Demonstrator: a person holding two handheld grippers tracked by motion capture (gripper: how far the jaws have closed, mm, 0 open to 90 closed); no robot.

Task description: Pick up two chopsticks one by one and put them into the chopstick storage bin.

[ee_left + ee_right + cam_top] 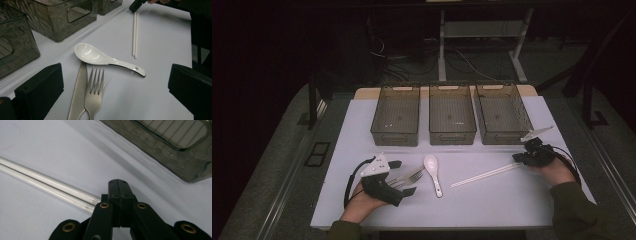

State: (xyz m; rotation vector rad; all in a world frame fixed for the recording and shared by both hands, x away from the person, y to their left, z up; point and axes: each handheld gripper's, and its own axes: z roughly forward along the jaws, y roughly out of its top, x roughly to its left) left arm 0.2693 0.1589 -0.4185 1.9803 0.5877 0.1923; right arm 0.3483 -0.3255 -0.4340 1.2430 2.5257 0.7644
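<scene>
1. Three smoky see-through bins, left (pixel 395 116), middle (pixel 452 114) and right (pixel 503 113), stand side by side across the upper centre of the high view, nothing visible inside them.
2. At right, the right tool (pixel 518 158) has its jaws pressed together at the end of the white chopsticks (pixel 484 174), which lie on the worktop (pixel 492 200); whether it pinches them cannot be told.
3. At lower left, the left tool (pixel 402 177) stands spread apart around a fork (pixel 94 93) and knife (pixel 79 92), beside a white spoon (pixel 432 170).
</scene>
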